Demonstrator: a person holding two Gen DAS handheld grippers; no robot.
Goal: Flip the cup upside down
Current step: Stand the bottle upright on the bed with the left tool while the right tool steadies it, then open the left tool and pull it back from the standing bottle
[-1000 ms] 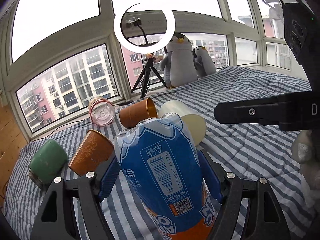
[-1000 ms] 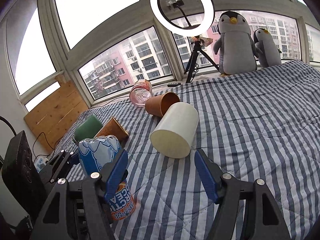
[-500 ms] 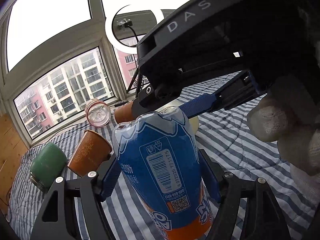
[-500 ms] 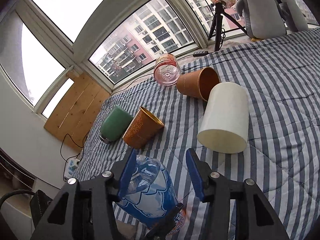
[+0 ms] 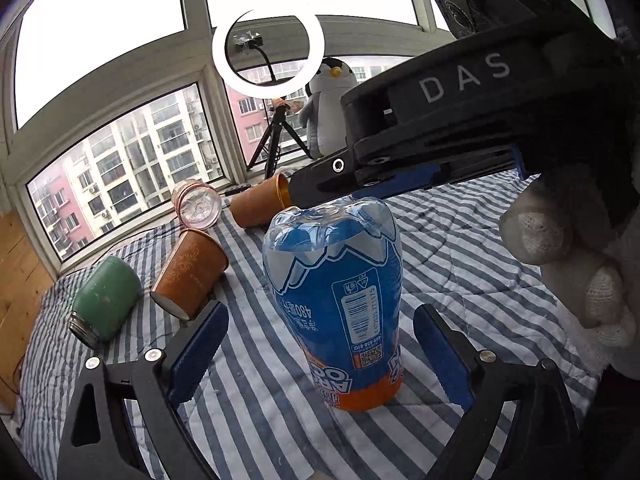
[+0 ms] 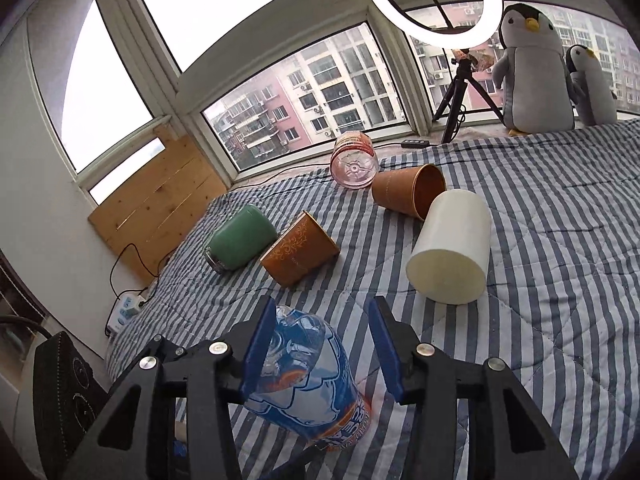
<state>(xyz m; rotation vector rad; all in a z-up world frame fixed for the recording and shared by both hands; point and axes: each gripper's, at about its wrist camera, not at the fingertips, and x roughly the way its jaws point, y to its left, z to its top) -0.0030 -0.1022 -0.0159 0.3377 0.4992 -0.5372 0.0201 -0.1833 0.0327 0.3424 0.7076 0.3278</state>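
Note:
The blue plastic cup [image 5: 336, 304] stands upside down on the striped bed [image 5: 460, 264], orange rim down and lobed base up. My left gripper [image 5: 320, 310] is open around it, with a gap between each blue finger and the cup wall. My right gripper [image 5: 400, 176] hovers just above and behind the cup's base, held by a gloved hand [image 5: 560, 256]. In the right wrist view my right gripper [image 6: 322, 308] is open, and the cup [image 6: 308, 384] sits low between its fingers, with the left finger [image 6: 258, 348] overlapping it.
Several cups lie on their sides beyond: a green one [image 6: 240, 242], a patterned brown one [image 6: 298, 254], a plain brown one [image 6: 408, 192], a pink glass one [image 6: 354, 160] and a cream one [image 6: 450, 248]. A ring light tripod [image 6: 460, 92] and plush penguins [image 6: 528, 68] stand by the window.
My left gripper has opened and let go of the blue cup, which now stands on the bed. My right gripper swung over from the right and narrowed above the cup.

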